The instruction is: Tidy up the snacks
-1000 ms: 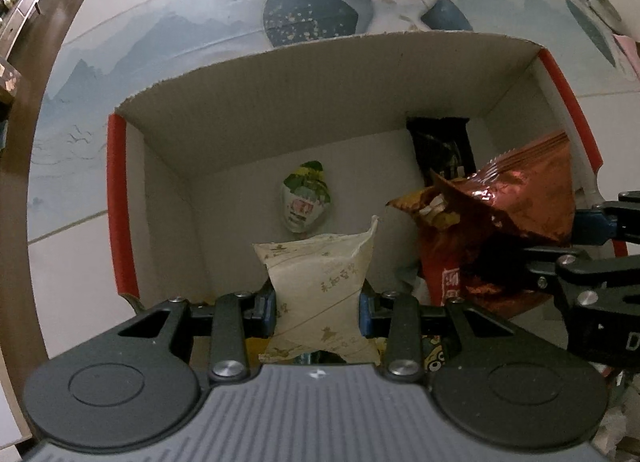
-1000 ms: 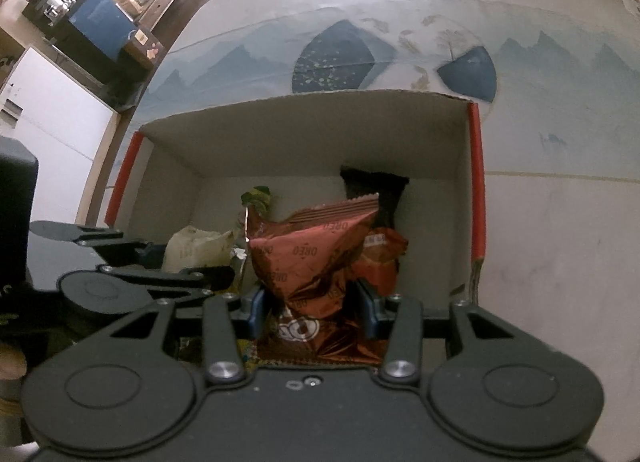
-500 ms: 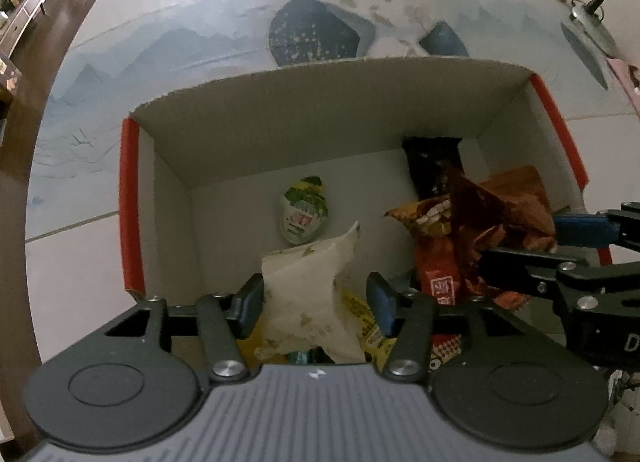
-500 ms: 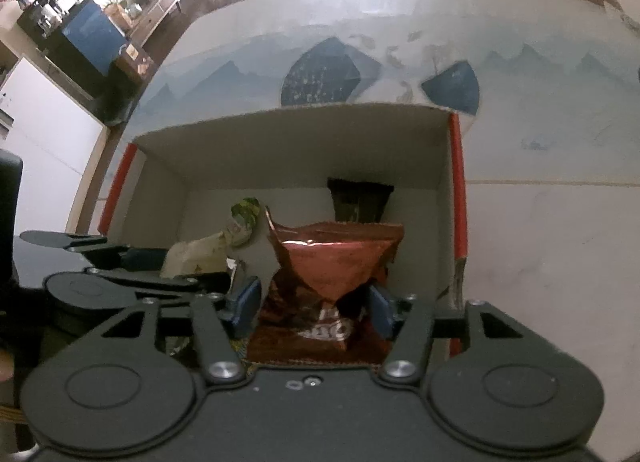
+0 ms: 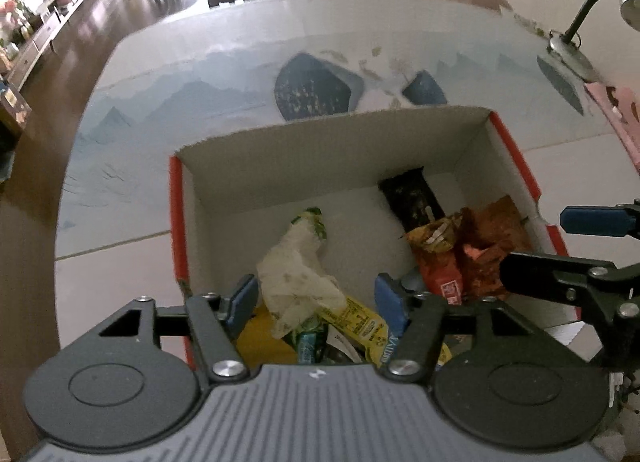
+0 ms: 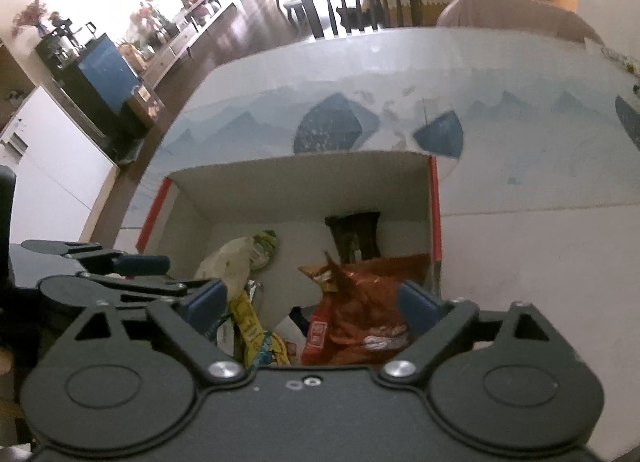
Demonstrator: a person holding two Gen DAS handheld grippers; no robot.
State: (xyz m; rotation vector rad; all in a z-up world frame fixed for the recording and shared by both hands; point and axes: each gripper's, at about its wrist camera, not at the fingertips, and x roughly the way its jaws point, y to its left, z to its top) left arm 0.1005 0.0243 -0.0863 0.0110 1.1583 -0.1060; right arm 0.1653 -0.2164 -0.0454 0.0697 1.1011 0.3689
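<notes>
Two grippers hang open above a snack box, nothing held.

Left gripper has just been spreading its jaws; the cream packet lies loose between them, pads clear of it. Right gripper has likewise just widened, the copper-red bag resting below, untouched. Both snacks sit inside the cardboard box; its red side edges flank the grippers closely, while the patterned table beyond the far wall lies bare.

We see a table covered by a blue mountain-print cloth, with an open cardboard box at frame centre and a desk lamp at upper right.
</notes>
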